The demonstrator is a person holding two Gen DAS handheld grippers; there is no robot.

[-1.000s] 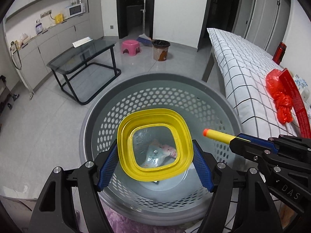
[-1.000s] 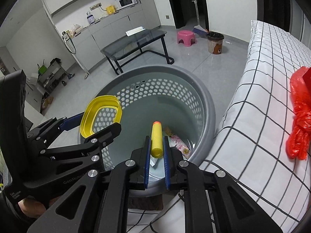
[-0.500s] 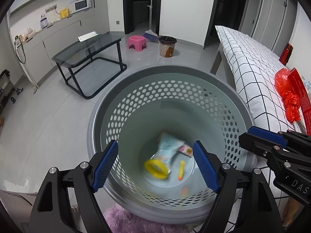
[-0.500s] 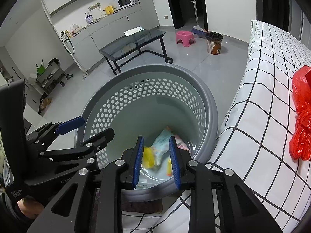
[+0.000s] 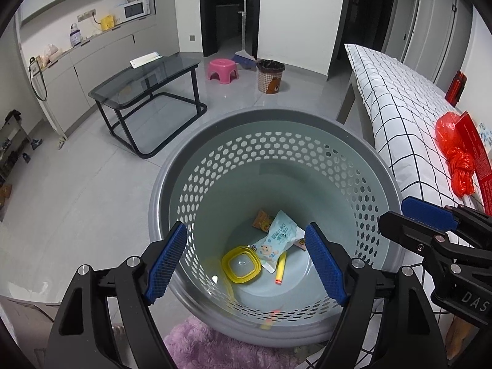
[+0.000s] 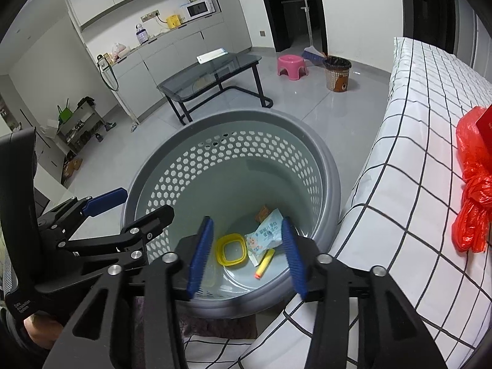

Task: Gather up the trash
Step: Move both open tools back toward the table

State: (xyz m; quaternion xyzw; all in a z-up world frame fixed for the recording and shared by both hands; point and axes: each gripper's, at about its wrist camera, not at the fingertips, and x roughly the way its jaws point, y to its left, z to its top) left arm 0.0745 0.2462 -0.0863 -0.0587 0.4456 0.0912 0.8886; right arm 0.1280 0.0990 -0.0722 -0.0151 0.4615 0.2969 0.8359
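Observation:
A grey perforated basket (image 5: 184, 190) (image 6: 326, 166) stands on the floor beside the bed. In its bottom lie a yellow lid (image 5: 241, 264) (image 6: 231, 249), a yellow foam dart (image 5: 280, 268) (image 6: 265, 263), a light blue wipes packet (image 5: 278, 240) (image 6: 265, 235) and a small orange wrapper (image 5: 261, 219). My left gripper (image 5: 246, 261) hangs open and empty over the basket's near rim. My right gripper (image 6: 247, 253) is open and empty over the basket too, to the right of the left one. A red plastic bag (image 5: 455, 153) (image 6: 473, 190) lies on the bed.
A bed with a white checked sheet (image 5: 399, 98) runs along the right, with a red box (image 5: 475, 150) by the bag. A pink rug (image 5: 215, 347) lies under the basket. A glass table (image 5: 144, 80), pink stool (image 5: 222, 69) and small bin (image 5: 270, 75) stand farther off.
Both grippers opened. The yellow lid fell from the left gripper and the foam dart from the right gripper into the basket, where they now lie still.

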